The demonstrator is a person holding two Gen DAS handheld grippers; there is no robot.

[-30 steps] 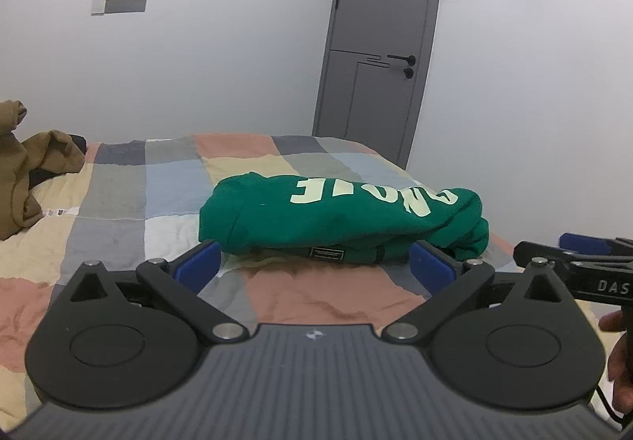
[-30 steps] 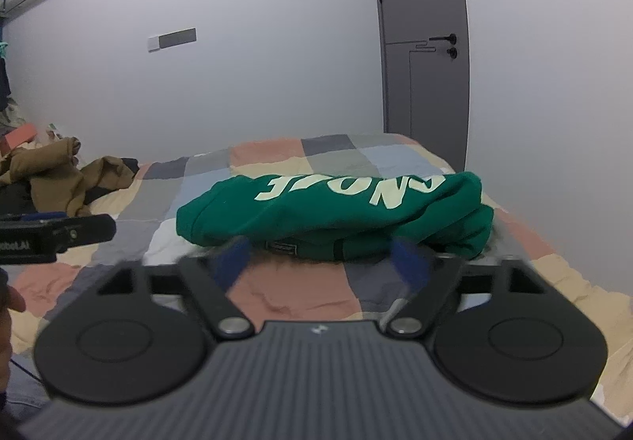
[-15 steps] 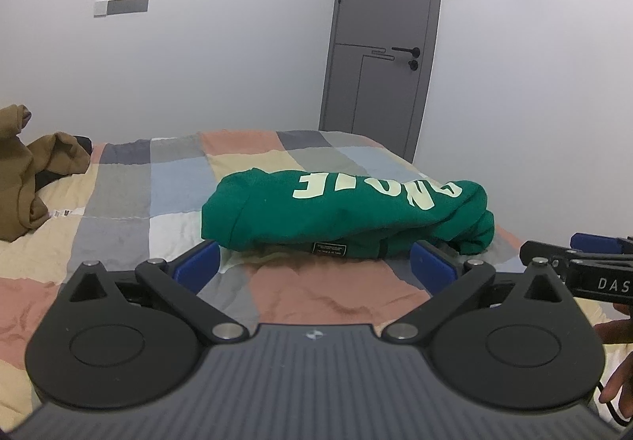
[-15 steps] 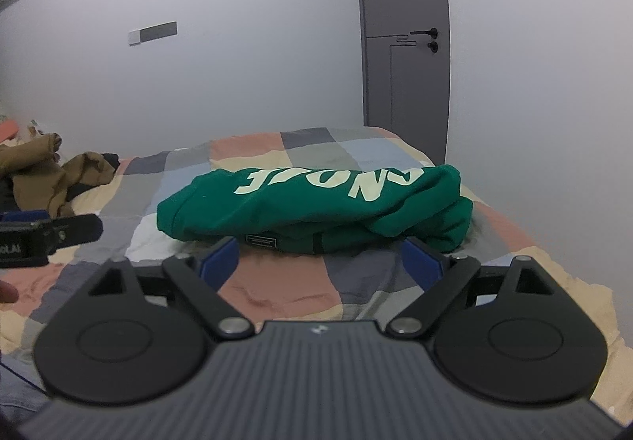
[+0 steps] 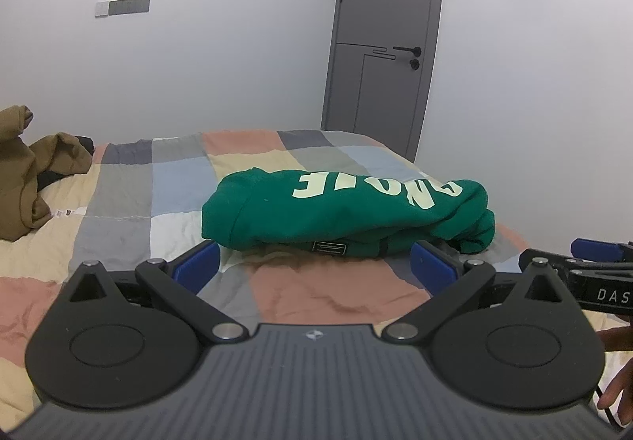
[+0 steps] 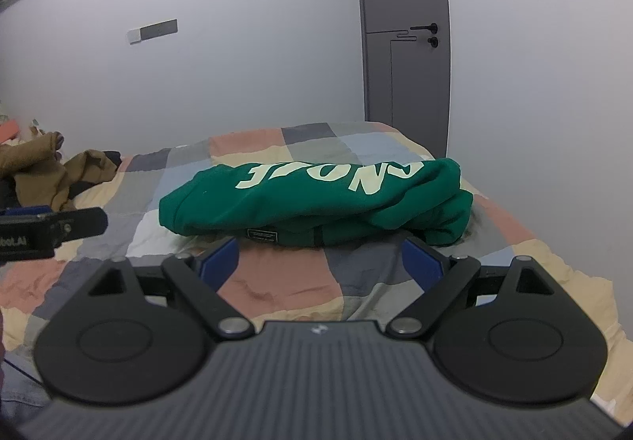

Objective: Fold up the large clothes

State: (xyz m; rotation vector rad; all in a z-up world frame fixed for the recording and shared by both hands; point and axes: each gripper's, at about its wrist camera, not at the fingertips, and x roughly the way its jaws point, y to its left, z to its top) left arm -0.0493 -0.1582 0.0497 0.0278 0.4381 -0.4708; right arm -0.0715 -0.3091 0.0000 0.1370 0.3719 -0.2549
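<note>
Straight ahead of both grippers, a green sweatshirt [image 5: 344, 212] is seen lying folded into a thick bundle on a patchwork bedspread [image 5: 122, 203], its pale lettering turned upside down towards the cameras. The left gripper [image 5: 314, 268] is held with its blue pads spread wide and nothing between them; the near edge of the sweatshirt lies just beyond the pad tips, and whether it is touched cannot be told. The right gripper [image 6: 319, 262] is likewise held wide apart and empty, with the sweatshirt just past its tips and a small dark label on the hem showing between the two pads. Off to the right of the left gripper, the side of the other tool is seen, with part of a hand [image 5: 617, 380] below it. Far to the left of both grippers, a heap of brown clothes [image 5: 27, 171] is piled on the bed. Beyond the sweatshirt, a grey door [image 5: 383, 44] is set in the white wall
</note>
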